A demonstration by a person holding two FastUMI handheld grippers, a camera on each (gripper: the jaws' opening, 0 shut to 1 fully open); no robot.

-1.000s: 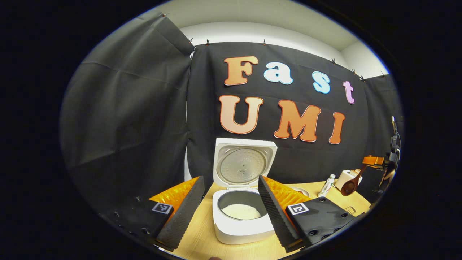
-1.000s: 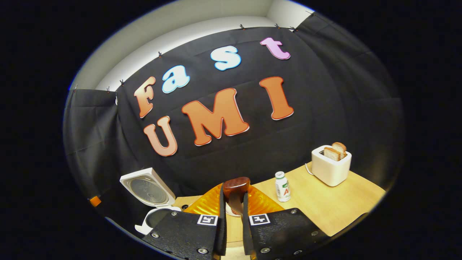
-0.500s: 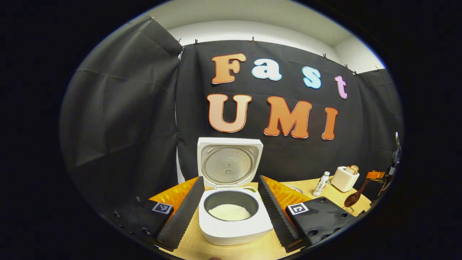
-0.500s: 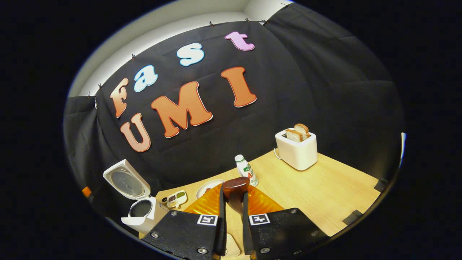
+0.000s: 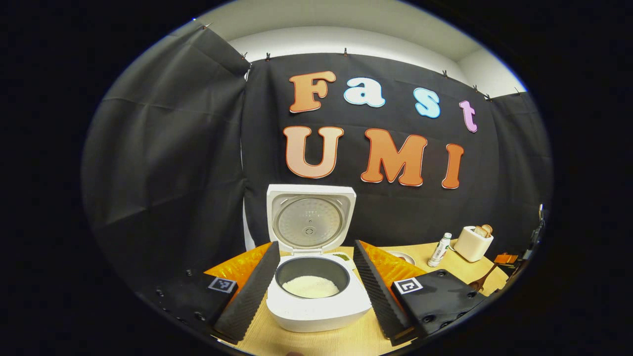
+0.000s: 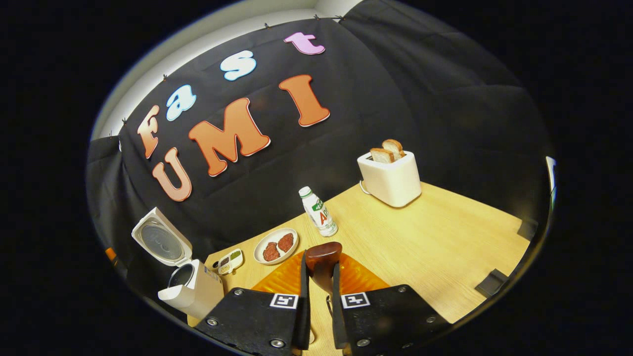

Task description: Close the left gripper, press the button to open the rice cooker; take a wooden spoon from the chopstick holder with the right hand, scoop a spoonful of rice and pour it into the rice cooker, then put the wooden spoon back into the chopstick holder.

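The right hand-held gripper [image 6: 319,296] gripped the wooden spoon [image 6: 322,259] above the table [image 6: 445,247]; the left hand-held gripper [image 5: 314,282] stood wide before the open rice cooker [image 5: 311,291]. Lowering it upright into the holder seemed wise.

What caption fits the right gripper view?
Right hand-held gripper clamps the wooden spoon above the table.

A white rice cooker [image 5: 316,296] stands near the surface's left edge, its lid [image 5: 310,220] raised upright and white rice [image 5: 310,286] inside its dark pot. A brown wooden spoon [image 6: 322,259] is clamped in a gripper.
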